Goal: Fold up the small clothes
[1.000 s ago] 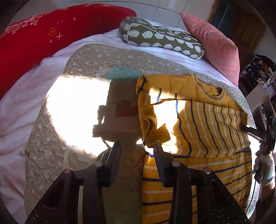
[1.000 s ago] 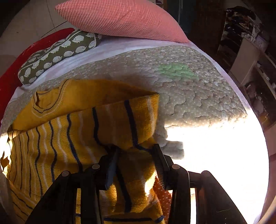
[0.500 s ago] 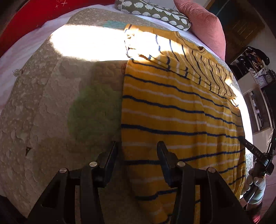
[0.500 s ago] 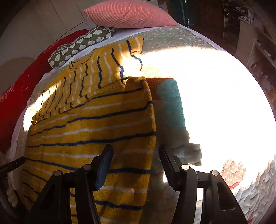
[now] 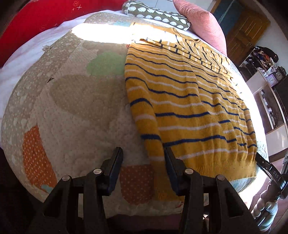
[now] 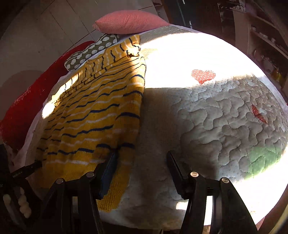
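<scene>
A yellow knit sweater (image 5: 183,100) with blue and white stripes lies flat on the quilt, both sleeves folded in over the chest, hem toward me. My left gripper (image 5: 143,158) is open and empty, just above the hem's left corner. My right gripper (image 6: 141,162) is open and empty at the hem's right corner; the sweater (image 6: 93,115) lies to its left. The right gripper's tip also shows at the hem in the left wrist view (image 5: 264,164).
A patchwork quilt (image 5: 72,108) covers the bed. A red bolster (image 5: 27,23), a green patterned cushion (image 5: 158,15) and a pink pillow (image 5: 203,23) line the far side. Shelves and a cabinet (image 5: 266,75) stand to the right. Bright sunlight washes out part of the quilt (image 6: 189,54).
Both grippers have let go of the folded sleeves and pulled back from the chest to the hem. The sweater now lies with both sleeves folded in.
</scene>
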Motion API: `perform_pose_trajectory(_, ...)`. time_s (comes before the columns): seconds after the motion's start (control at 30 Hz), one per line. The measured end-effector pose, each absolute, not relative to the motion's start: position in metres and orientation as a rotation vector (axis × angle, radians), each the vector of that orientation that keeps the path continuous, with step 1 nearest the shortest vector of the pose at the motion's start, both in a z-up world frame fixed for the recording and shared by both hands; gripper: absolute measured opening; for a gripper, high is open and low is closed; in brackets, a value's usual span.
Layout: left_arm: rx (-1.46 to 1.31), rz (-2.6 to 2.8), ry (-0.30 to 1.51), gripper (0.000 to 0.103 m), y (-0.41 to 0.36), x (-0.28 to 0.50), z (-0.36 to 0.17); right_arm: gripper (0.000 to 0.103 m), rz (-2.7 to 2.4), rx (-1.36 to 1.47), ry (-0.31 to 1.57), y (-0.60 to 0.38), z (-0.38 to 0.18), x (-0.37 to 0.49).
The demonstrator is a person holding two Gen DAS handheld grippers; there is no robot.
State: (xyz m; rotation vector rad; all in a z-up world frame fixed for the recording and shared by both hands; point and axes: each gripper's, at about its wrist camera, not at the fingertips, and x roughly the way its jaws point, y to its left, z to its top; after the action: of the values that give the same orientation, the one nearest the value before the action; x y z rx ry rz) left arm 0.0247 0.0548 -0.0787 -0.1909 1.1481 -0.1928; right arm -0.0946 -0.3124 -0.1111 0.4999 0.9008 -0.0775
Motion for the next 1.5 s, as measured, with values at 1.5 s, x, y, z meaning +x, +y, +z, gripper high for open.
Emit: perform_pose_trajectory(1.5, -0.439, -0.339, 1.189, 0.055, 0.06, 0.011, -0.073, 0.067, 0.062, 0.63, 0.864, -0.299, -0.1, -0.11)
